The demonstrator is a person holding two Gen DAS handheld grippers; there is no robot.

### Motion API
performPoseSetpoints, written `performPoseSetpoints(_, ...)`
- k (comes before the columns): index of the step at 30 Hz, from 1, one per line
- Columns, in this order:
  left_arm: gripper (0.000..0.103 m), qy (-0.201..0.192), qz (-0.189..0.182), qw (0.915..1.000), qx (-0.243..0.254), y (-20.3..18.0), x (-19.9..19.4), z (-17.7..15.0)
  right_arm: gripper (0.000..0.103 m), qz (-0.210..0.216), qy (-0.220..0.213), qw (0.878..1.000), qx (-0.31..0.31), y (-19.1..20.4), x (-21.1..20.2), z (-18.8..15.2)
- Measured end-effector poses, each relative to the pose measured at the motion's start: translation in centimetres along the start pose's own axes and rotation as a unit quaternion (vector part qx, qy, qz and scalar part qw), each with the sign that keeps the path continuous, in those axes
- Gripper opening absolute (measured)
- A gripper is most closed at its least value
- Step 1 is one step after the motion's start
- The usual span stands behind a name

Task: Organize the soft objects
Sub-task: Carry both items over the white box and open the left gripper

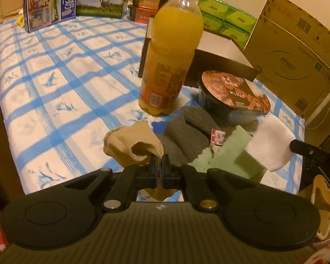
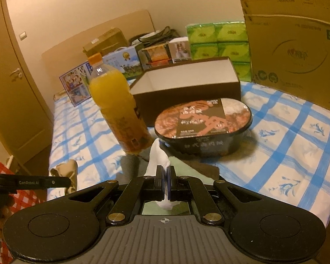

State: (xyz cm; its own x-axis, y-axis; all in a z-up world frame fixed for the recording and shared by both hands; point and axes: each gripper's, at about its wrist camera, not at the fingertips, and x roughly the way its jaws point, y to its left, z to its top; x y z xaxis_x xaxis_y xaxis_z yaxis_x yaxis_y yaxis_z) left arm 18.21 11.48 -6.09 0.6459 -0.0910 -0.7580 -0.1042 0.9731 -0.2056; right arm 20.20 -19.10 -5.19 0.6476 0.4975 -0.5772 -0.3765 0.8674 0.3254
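The left hand-held gripper [image 1: 160, 167] is clamped on a limp beige sock [image 1: 129, 142], the right hand-held gripper [image 2: 165, 173] on a white sock [image 2: 157, 157], both lifted above the bed [image 1: 55, 77]. Light and floppy, they likely drape; pinching near the cuff seems best.

beige sock [image 1: 129, 142] lifted, white sock [image 2: 157, 154] perhaps lifted
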Motion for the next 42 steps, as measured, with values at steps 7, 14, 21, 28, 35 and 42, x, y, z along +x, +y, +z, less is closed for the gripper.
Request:
performPoseSetpoints(7,0.002,-0.016,0.018,0.9991,0.036,1.9,-0.7,1.6,0.003,0.005,-0.003,1.0,-0.011,-0.2,-0.1,1.6)
performPoseSetpoints(14,0.002,-0.023,0.026,0.998,0.053,4.6,-0.1,4.3,0.003,0.013,-0.006,1.0,-0.011,-1.1,1.3,4.0)
performPoseSetpoints(21,0.002,-0.037,0.021,0.9962,0.076,6.8,1.8,8.7,0.003,0.03,-0.008,0.999,-0.01,-2.1,4.5,7.7)
performPoseSetpoints(28,0.002,-0.063,0.001,0.994,0.09,8.6,5.1,14.7,0.003,0.043,-0.022,0.999,-0.005,-3.3,9.2,12.7)
performPoseSetpoints(35,0.002,-0.078,-0.03,0.9896,0.117,8.9,9.4,20.7,0.003,0.054,-0.028,0.998,0.001,-3.8,14.9,17.4)
performPoseSetpoints(42,0.002,-0.099,-0.062,0.9811,0.154,7.4,13.6,26.5,0.003,0.046,-0.032,0.998,0.014,-4.8,20.0,20.4)
